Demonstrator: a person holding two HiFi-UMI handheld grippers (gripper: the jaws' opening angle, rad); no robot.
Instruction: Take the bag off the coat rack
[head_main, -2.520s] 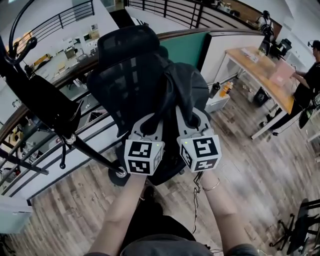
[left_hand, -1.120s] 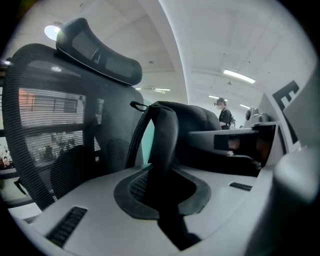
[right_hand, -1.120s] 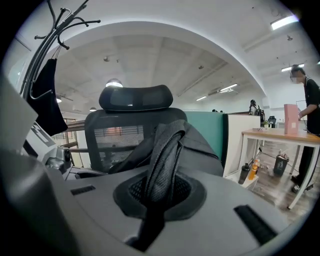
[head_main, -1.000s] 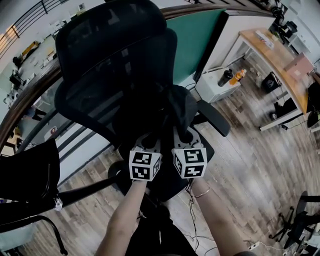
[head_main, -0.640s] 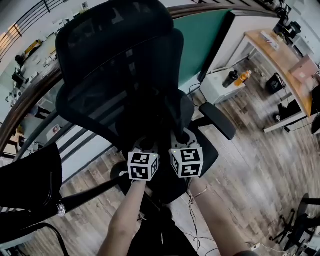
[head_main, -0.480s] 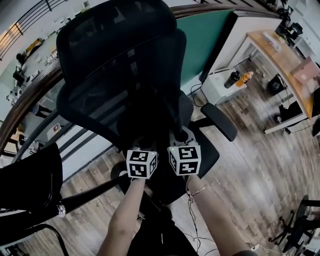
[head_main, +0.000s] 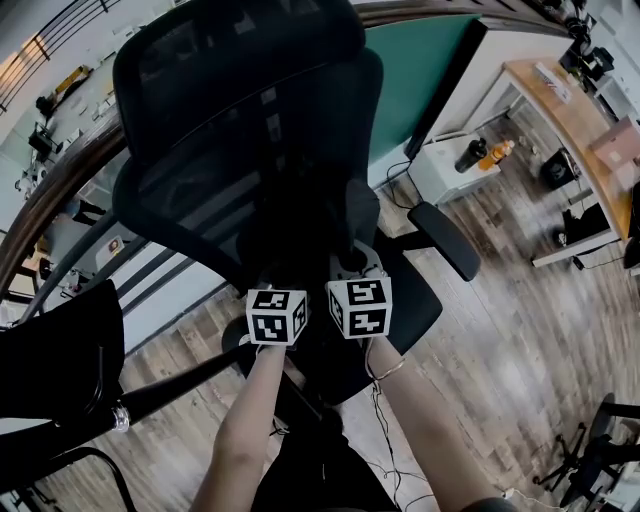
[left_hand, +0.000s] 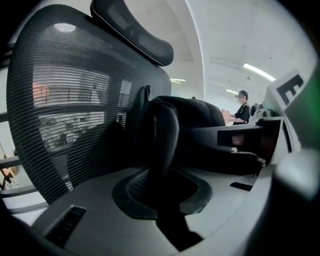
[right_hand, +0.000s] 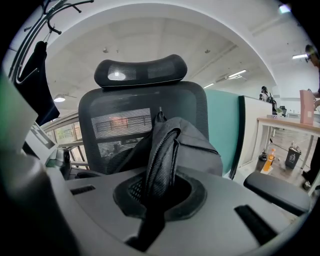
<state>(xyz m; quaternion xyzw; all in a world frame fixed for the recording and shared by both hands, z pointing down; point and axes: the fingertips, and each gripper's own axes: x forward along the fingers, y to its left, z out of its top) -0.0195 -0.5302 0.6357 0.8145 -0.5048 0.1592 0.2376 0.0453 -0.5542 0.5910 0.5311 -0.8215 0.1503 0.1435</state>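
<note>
Inspecting both grips, I find my left gripper (head_main: 283, 272) and right gripper (head_main: 352, 262) each clamped on a strap of the black bag (right_hand: 186, 142), before the chair (head_main: 230, 120) backrest.

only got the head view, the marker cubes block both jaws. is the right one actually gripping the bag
Observer: Yes. In the right gripper view the right gripper is shut on the padded mesh strap of the bag.
Operator: and the left
Observer: The left gripper is closed on a dark strap, with the bag's body just to its right.
Operator: is it hung up on anything
Observer: No. The coat rack stands off at the upper left of the right gripper view, with only a dark garment on it. The bag is in front of the chair back.
</note>
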